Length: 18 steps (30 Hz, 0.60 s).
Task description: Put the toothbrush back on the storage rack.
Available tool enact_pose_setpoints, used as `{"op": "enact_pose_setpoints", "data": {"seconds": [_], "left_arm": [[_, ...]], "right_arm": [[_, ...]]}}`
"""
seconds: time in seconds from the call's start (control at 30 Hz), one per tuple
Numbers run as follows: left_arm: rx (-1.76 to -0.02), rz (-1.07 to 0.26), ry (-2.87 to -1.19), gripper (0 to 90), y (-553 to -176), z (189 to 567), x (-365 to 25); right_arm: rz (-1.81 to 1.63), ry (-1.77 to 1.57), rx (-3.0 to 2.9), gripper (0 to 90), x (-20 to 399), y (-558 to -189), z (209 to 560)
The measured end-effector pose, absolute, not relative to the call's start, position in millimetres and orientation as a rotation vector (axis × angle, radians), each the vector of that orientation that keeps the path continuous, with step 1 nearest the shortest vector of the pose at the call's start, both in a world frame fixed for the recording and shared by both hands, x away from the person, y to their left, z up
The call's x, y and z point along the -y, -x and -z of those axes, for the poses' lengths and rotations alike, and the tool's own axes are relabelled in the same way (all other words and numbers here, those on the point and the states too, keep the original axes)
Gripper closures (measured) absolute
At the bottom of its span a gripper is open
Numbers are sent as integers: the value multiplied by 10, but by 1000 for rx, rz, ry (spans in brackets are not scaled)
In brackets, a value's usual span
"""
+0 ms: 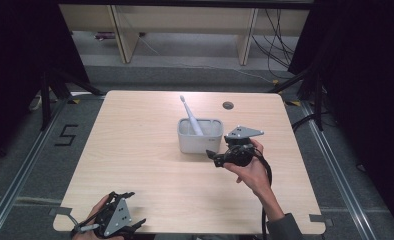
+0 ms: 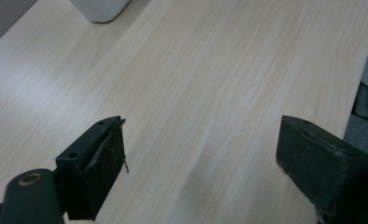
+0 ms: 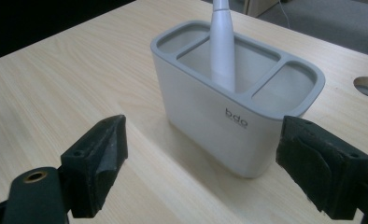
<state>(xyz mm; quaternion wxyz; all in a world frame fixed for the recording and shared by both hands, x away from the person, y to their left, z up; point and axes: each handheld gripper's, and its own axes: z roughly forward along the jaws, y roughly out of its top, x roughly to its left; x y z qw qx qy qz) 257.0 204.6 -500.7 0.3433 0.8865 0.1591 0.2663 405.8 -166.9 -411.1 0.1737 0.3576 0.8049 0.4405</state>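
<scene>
Right gripper [image 1: 216, 156] up off the table [image 1: 135, 150], just beside the white holder's [image 1: 200, 136] near right corner, jaws spread wide with nothing between them. Pointed at the holder's long front wall, "bdo" lettering plain on that wall in the right gripper view. Not touching: a strip of bare wood between pads and holder [image 3: 229, 112]. Grey three-cornered plate riding on top, just right of the holder, cable trailing back along the forearm.

Inside the holder, three compartments under a grey rim. White toothbrush [image 1: 190, 117] standing in the middle one, handle down, head up and tilted away toward the holder's far left. Tapered handle [image 3: 222, 44] leaning on the middle compartment's front edge in the right gripper view. Two outer compartments showing nothing but their grey walls.

Round cable hole [image 1: 228, 105] in the tabletop beyond the holder, off its far right corner.

Left gripper [image 1: 137, 223] well apart from the holder, down at the table's near left edge, jaws likewise standing wide over bare wood. Holder's bottom corner [image 2: 100, 9] at the top of the left gripper view, far ahead of those jaws.
</scene>
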Motion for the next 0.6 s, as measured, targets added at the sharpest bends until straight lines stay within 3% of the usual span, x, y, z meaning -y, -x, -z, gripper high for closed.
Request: {"op": "enact_pose_setpoints", "data": {"seconds": [0.6], "left_arm": [[-442, -724, -2266, 151, -2547, 4977, -2075]], "right_arm": [[-1237, -1049, -2278, 165, 1785, -3773, 4241]]}}
